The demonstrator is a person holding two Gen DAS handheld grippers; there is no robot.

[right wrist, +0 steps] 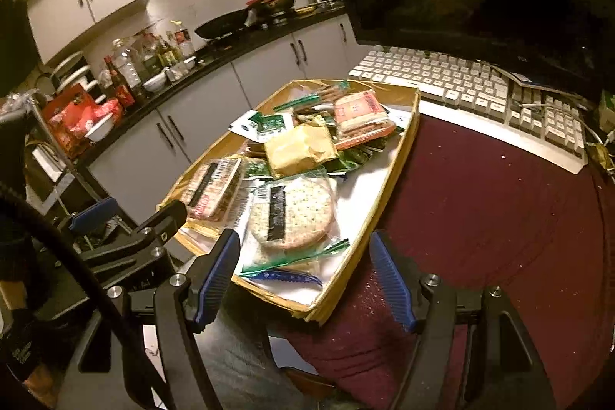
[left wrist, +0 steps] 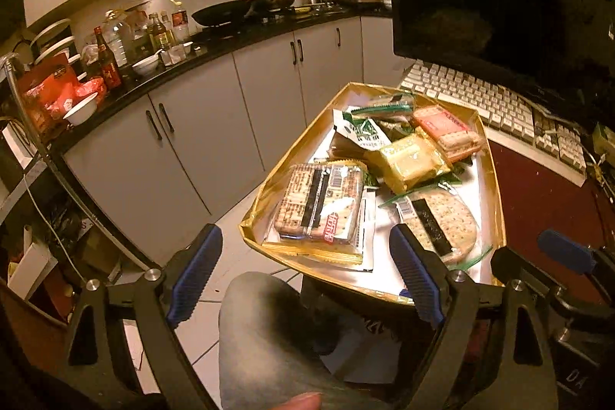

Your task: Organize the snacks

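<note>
Two grippers, left gripper (left wrist: 307, 275) and right gripper (right wrist: 305, 281), both released, glossy crinkled snack packets (right wrist: 296, 148), gold-rimmed tray (right wrist: 407, 141)

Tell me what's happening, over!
Left gripper open, empty. Right gripper open, empty. Snacks piled in gold tray, untouched. Nothing blocking.

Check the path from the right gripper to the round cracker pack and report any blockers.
Nothing visible blocks it. The right gripper is open just short of the round cracker pack, which lies on top at the gold tray near end.
</note>
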